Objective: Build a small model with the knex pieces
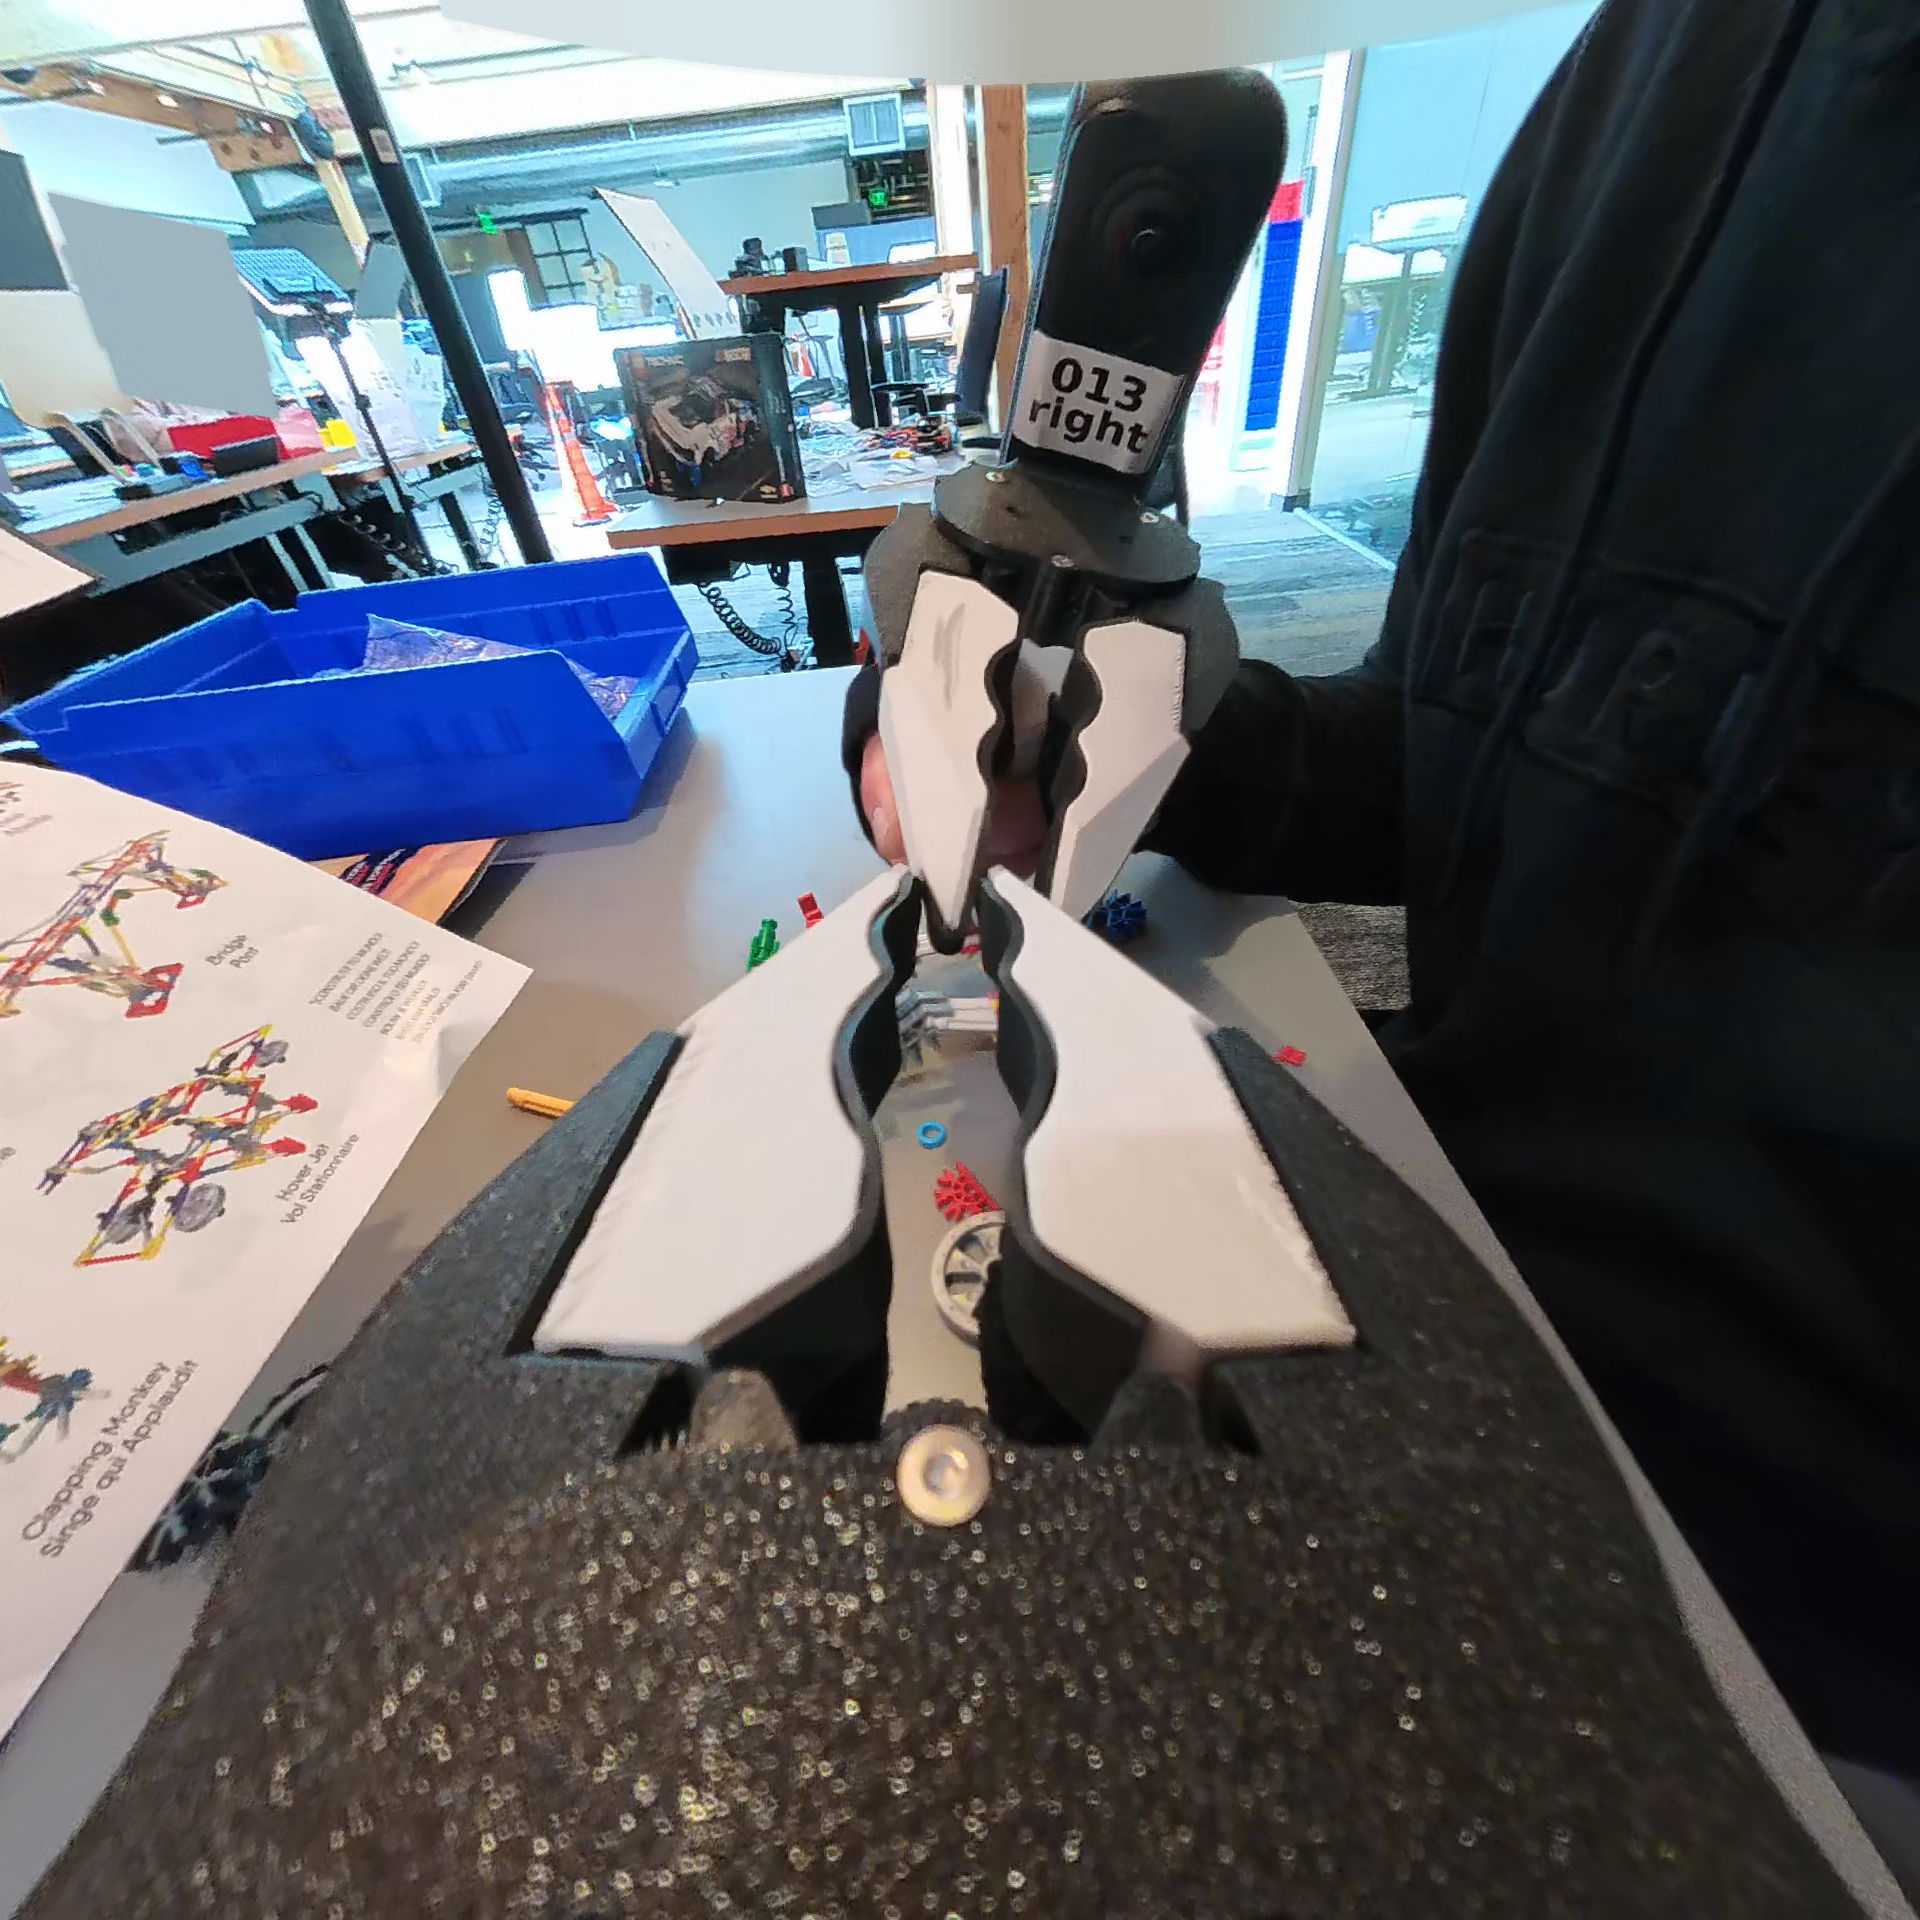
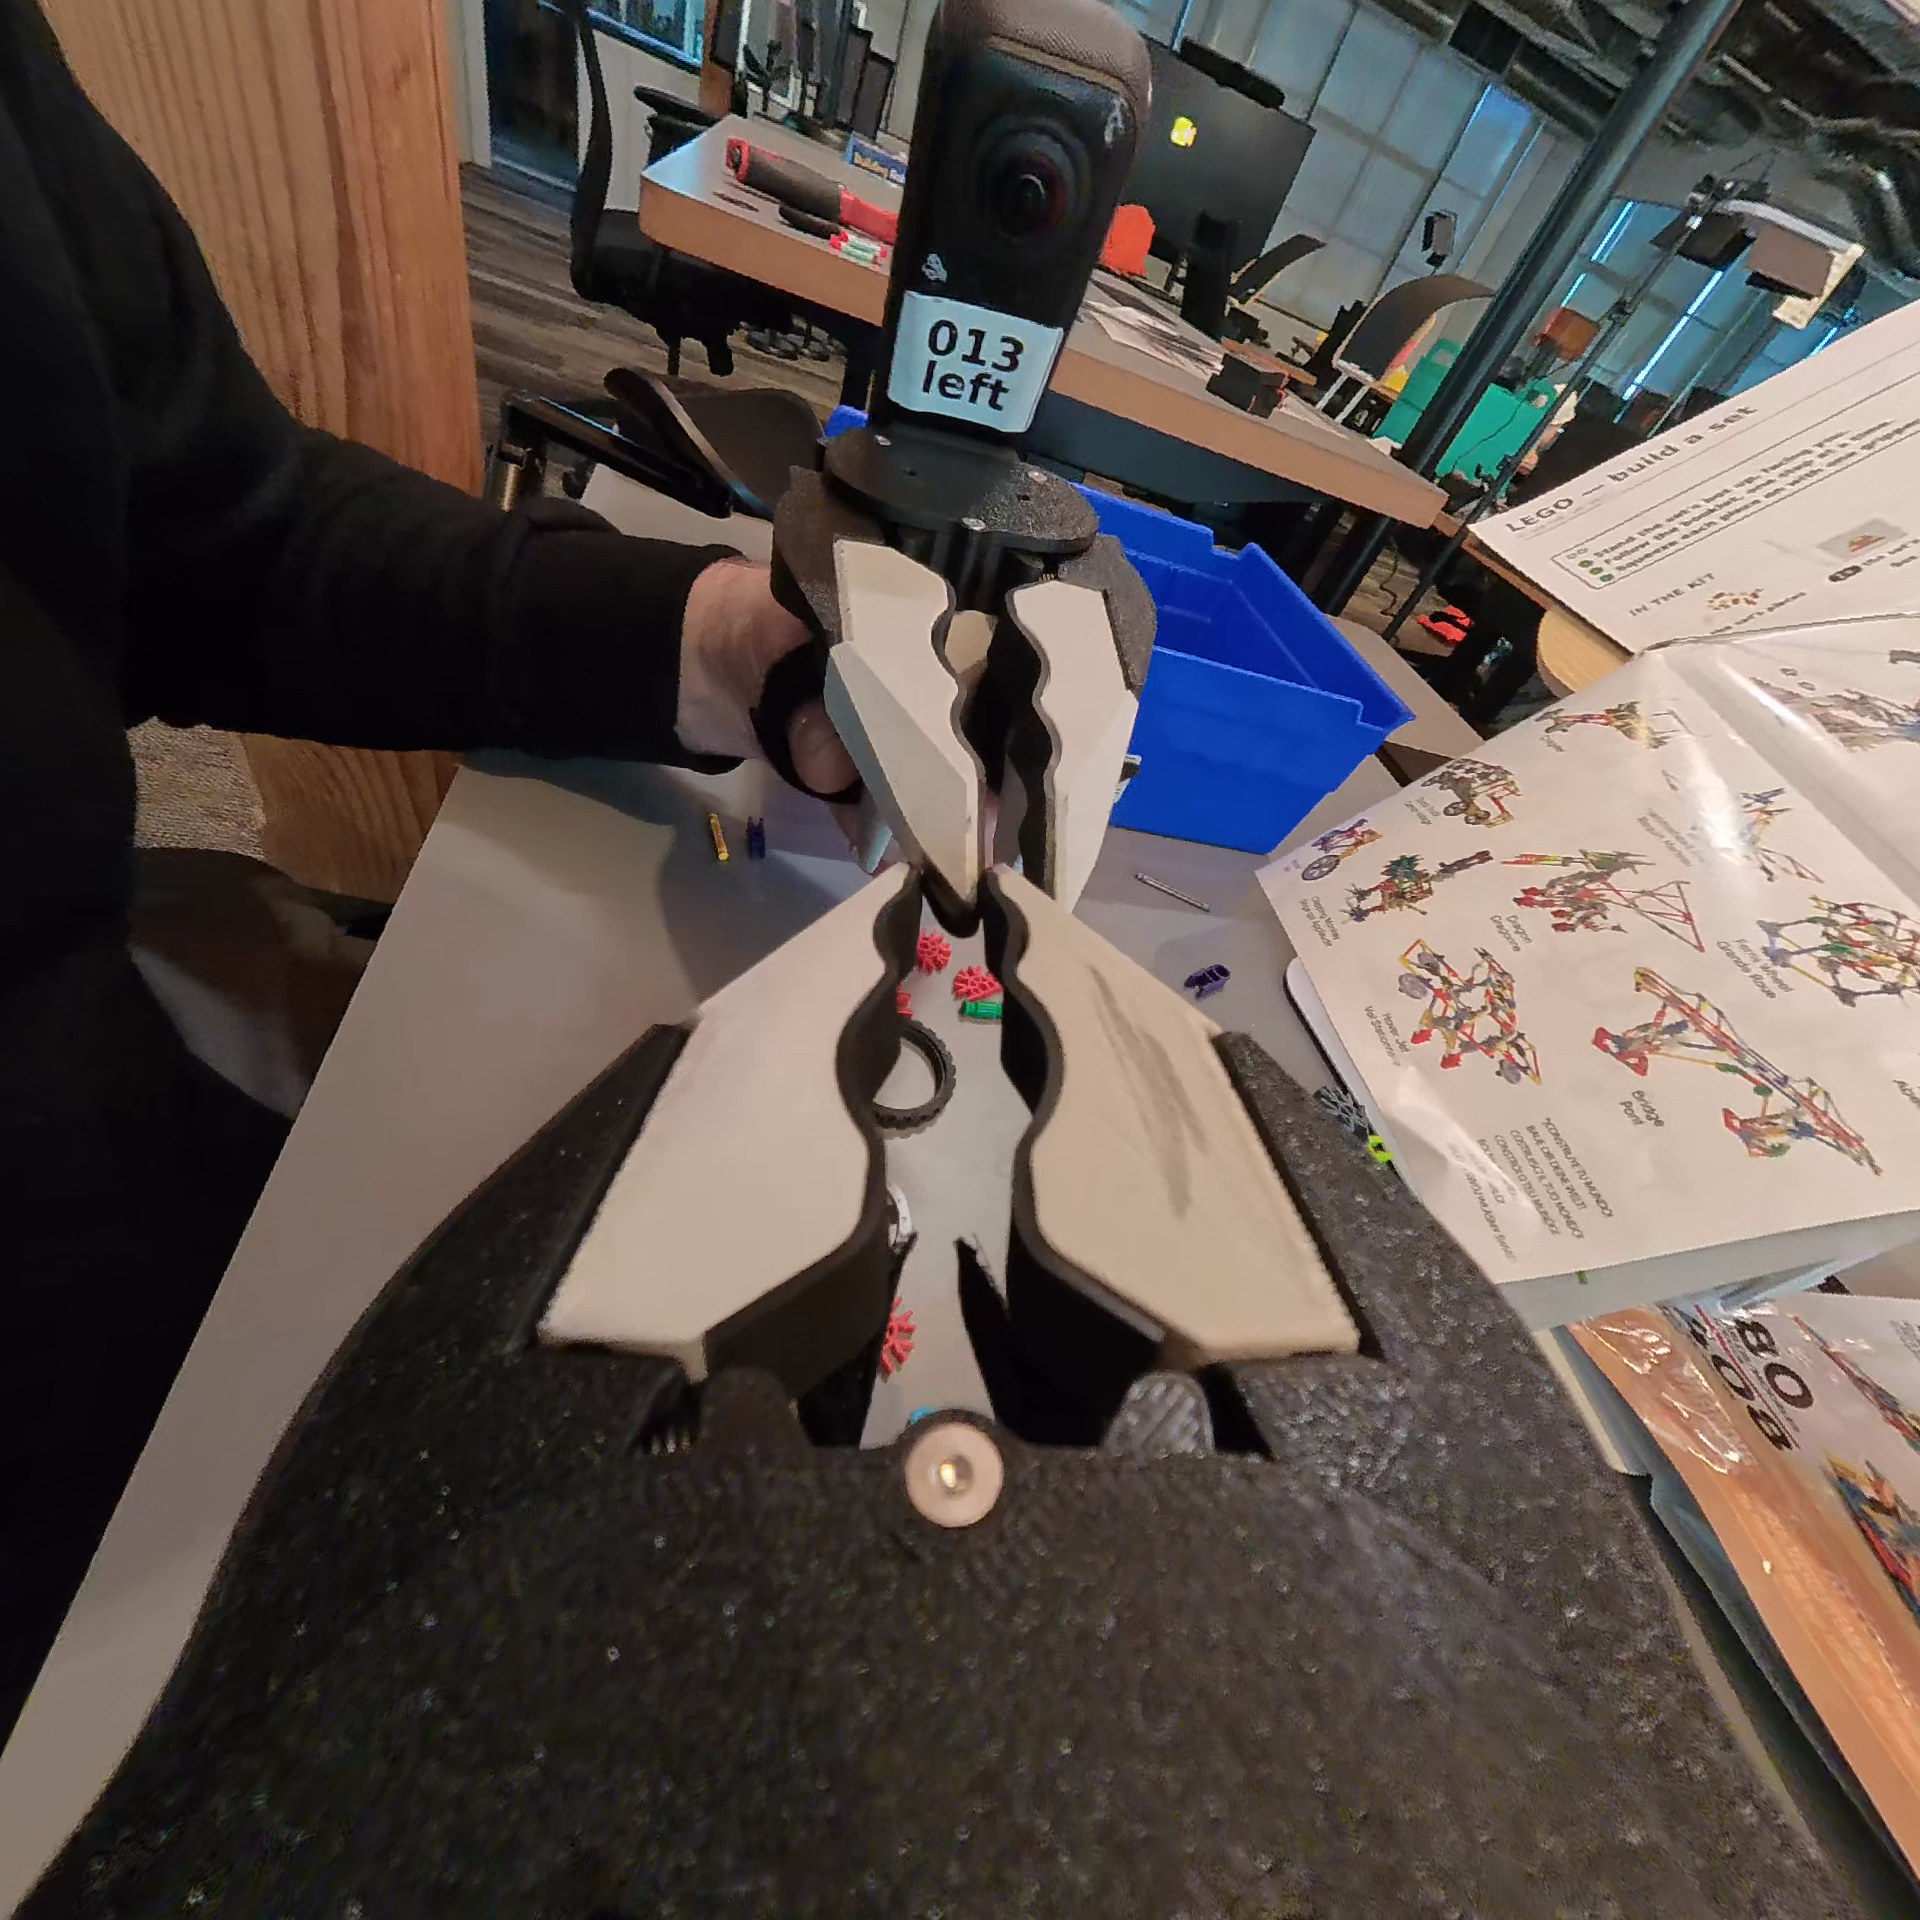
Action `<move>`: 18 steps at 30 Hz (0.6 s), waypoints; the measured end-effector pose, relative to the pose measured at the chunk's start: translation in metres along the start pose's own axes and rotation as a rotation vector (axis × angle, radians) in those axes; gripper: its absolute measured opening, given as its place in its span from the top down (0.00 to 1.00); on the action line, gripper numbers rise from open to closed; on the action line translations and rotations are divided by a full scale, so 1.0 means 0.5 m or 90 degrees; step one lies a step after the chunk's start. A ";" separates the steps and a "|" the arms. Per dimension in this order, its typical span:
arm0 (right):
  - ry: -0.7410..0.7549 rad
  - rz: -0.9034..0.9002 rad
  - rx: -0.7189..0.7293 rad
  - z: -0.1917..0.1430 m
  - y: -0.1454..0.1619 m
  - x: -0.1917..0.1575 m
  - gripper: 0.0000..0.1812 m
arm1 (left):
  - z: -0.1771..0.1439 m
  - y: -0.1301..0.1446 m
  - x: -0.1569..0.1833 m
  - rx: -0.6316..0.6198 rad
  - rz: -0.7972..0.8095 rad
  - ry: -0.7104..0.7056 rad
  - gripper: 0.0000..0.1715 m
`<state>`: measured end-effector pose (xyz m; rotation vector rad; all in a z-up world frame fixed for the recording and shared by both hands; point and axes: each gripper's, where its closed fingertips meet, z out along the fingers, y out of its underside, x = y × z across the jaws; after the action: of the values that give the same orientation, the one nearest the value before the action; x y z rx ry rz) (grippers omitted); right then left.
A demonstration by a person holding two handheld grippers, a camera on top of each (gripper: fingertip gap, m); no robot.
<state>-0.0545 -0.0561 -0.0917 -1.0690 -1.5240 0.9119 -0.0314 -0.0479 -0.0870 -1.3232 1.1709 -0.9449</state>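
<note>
My left gripper [image 1: 956,888] and right gripper [image 2: 951,888] point at each other above a grey table [image 1: 727,790], tips interleaved. In the left wrist view one finger of the right gripper [image 1: 1008,925] sits between my left fingertips. In the right wrist view one finger of the left gripper [image 2: 1013,899] sits between my right fingertips. Both jaws stand a narrow gap apart. I cannot tell if a small piece is pinched where the tips meet. Below lie a red connector [image 1: 961,1190], a grey wheel hub [image 1: 966,1283], a blue ring [image 1: 932,1135] and a black tyre [image 2: 920,1081].
A blue bin [image 1: 343,748] stands at the table's far side. A printed sheet of toy models [image 1: 208,1143] lies beside the grippers, a toy box [image 2: 1766,1455] near it. Loose pieces are scattered: orange rod [image 1: 538,1101], green piece [image 1: 764,940], purple piece [image 2: 1207,979], grey rod [image 2: 1172,891]. Less than 4 cm separates the two grippers' tips. From either gripper's tips it is about 12 cm to the grey wheel hub [image 1: 966,1283].
</note>
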 end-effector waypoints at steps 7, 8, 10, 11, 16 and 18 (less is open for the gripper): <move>0.009 0.018 -0.006 -0.001 0.008 0.011 0.93 | 0.000 0.003 -0.012 0.004 -0.002 -0.020 0.95; 0.008 0.020 -0.006 -0.002 0.008 0.011 0.92 | -0.001 0.002 -0.014 0.005 -0.001 -0.023 0.95; 0.005 0.031 0.000 -0.004 0.007 0.014 0.92 | -0.004 -0.001 -0.016 0.013 -0.008 -0.023 0.96; 0.005 0.036 0.002 -0.005 0.006 0.015 0.92 | -0.005 -0.002 -0.017 0.016 -0.010 -0.024 0.96; 0.007 0.038 0.002 -0.007 0.008 0.019 0.92 | -0.009 -0.003 -0.018 0.023 -0.019 -0.020 0.96; 0.010 0.040 0.002 -0.007 0.008 0.021 0.93 | -0.010 -0.004 -0.017 0.027 -0.028 -0.014 0.96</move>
<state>-0.0514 -0.0447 -0.0915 -1.1239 -1.4832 0.9464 -0.0375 -0.0406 -0.0837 -1.3264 1.1030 -0.9794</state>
